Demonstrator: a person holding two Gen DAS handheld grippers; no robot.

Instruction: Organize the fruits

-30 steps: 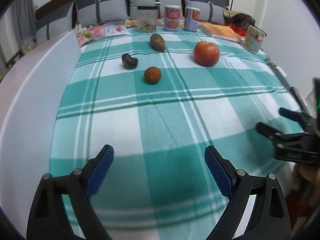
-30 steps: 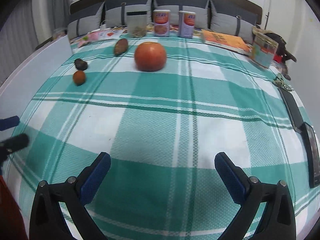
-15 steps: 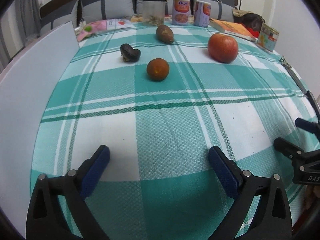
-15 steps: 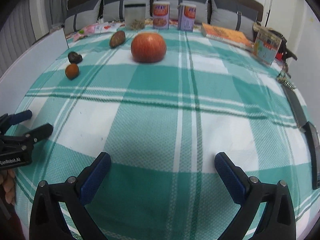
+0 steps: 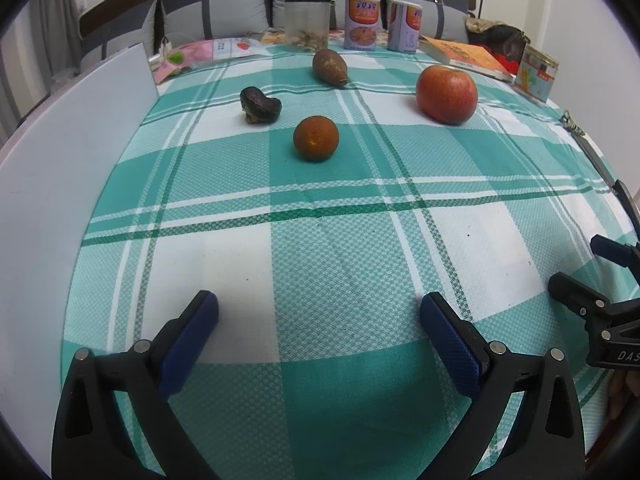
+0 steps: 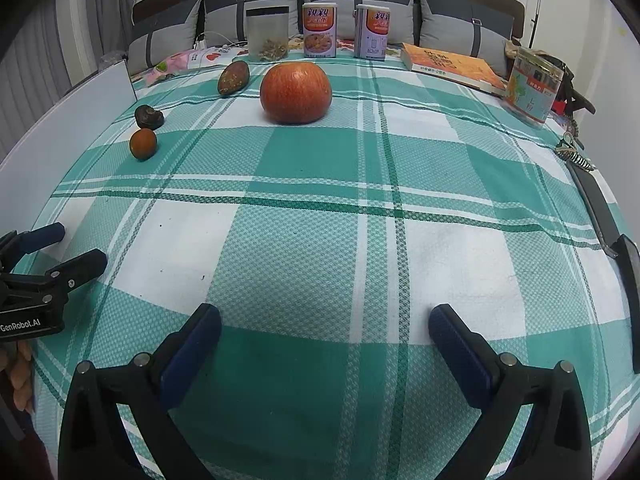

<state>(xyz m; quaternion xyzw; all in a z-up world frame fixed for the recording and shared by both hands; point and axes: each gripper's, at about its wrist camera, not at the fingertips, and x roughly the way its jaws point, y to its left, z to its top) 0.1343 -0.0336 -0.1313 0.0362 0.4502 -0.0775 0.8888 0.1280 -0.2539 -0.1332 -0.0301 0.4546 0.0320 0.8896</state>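
Left wrist view: my left gripper hangs above the green-and-white checked cloth, its fingers spread wide, having just been opening, with nothing between them. My right gripper shows the same in its own view: fingers released, only bare cloth between them. Each gripper appears at the edge of the other's view, both low over the near part of the cloth and well short of any fruit.

4 fruits lie on the cloth, taken relative to the apple, the largest item:
1. Apple: red-orange, sitting at the far right of the group.
2. Small orange fruit: left of the apple and nearer to me, standing apart from it.
3. Dark wrinkled fruit: further left of the apple, just beside the small orange fruit; I cannot tell its kind.
4. Brown oval fruit: left of the apple and farther back, lying on its side.

Behind the apple stand 2 printed cans and 1 clear jar in a row. An orange book lies to the apple's right rear. A white board runs along the cloth's left edge, far from the apple.
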